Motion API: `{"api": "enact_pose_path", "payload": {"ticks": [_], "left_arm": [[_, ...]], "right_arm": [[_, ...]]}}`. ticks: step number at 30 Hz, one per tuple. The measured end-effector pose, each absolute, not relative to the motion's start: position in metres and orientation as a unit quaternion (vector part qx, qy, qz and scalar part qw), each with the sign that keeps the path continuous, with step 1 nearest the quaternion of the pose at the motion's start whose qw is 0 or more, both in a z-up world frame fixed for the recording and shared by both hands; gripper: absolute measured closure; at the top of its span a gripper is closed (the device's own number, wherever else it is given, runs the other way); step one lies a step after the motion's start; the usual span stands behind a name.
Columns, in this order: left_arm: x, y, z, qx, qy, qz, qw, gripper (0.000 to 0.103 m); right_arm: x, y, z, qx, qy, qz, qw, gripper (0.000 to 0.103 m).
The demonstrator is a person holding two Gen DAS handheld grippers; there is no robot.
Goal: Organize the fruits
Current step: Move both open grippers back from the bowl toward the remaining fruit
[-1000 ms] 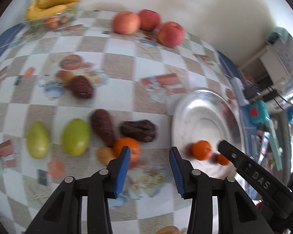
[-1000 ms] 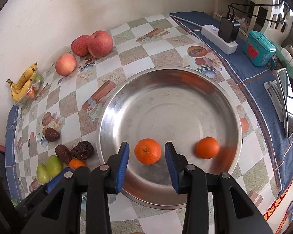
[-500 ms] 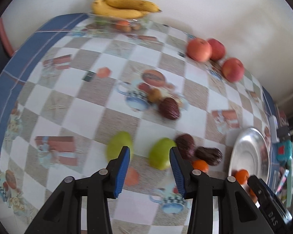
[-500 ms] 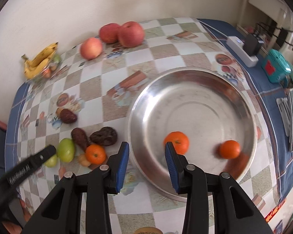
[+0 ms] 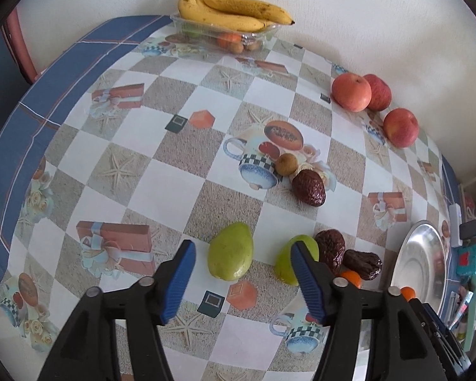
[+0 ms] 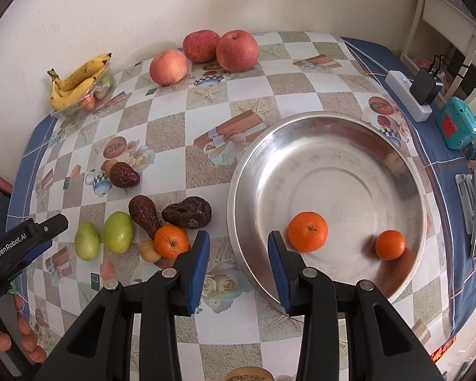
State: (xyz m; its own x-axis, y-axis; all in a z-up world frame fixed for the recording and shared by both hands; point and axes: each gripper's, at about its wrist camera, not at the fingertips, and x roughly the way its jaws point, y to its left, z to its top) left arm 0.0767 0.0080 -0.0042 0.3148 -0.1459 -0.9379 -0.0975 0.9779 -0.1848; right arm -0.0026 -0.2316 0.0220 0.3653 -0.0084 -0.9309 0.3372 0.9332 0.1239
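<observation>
Both pairs of tongs stand released and empty. Your left tongs (image 5: 242,281) hover low with the nearer green fruit (image 5: 230,255) framed between the blue pads; the second green fruit (image 5: 293,260) lies just beside it, partly hidden by the right-hand pad. Your right tongs (image 6: 238,266) hang above the near rim of the steel bowl (image 6: 393,171), which already holds two mandarins (image 6: 307,231).

The step in hand appears to be a pick of the nearer green fruit. Centre it between the pads before you lower, so that neither pad nudges its neighbour or the wrinkled dates (image 5: 330,249) touching that neighbour. Grip across the widest part; the skin looks smooth and the shape tapers, so a hold near the pointed end may slip. Close gently, then lift straight up.

A third mandarin (image 6: 171,242) waits on the surface (image 6: 206,120) just left of the right tongs, touching a date and a small tan fruit (image 6: 149,251). Apples (image 6: 237,50) and bananas (image 6: 76,80) lie well apart, by the wall.
</observation>
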Motion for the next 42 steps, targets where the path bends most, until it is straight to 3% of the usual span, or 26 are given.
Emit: {"api": "enact_pose_path", "payload": {"ticks": [2, 9, 11, 13, 15, 32, 42], "left_arm": [[0.077, 0.008, -0.007, -0.105, 0.591, -0.018, 0.800, 0.029], [0.079, 0.011, -0.017, -0.108, 0.596, -0.008, 0.795, 0.001], [0.079, 0.015, -0.016, -0.111, 0.590, 0.002, 0.800, 0.000], [0.079, 0.018, -0.015, -0.112, 0.583, 0.012, 0.805, 0.000], [0.079, 0.022, -0.014, -0.111, 0.578, 0.021, 0.808, 0.000], [0.086, 0.022, 0.005, -0.110, 0.497, -0.017, 0.861, 0.000], [0.089, 0.017, -0.008, -0.097, 0.533, -0.032, 0.840, 0.000]], "right_arm": [[-0.002, -0.231, 0.020, 0.146, 0.556, -0.109, 0.811, 0.063], [-0.001, -0.233, 0.013, 0.141, 0.563, -0.119, 0.806, 0.034], [-0.001, -0.233, 0.012, 0.141, 0.561, -0.121, 0.807, 0.032], [-0.002, -0.234, 0.012, 0.140, 0.555, -0.123, 0.811, 0.014], [-0.002, -0.234, 0.012, 0.137, 0.548, -0.124, 0.816, 0.008], [0.011, -0.202, 0.005, 0.125, 0.537, -0.063, 0.832, 0.008], [0.016, -0.187, -0.002, 0.117, 0.541, -0.034, 0.832, 0.008]]}}
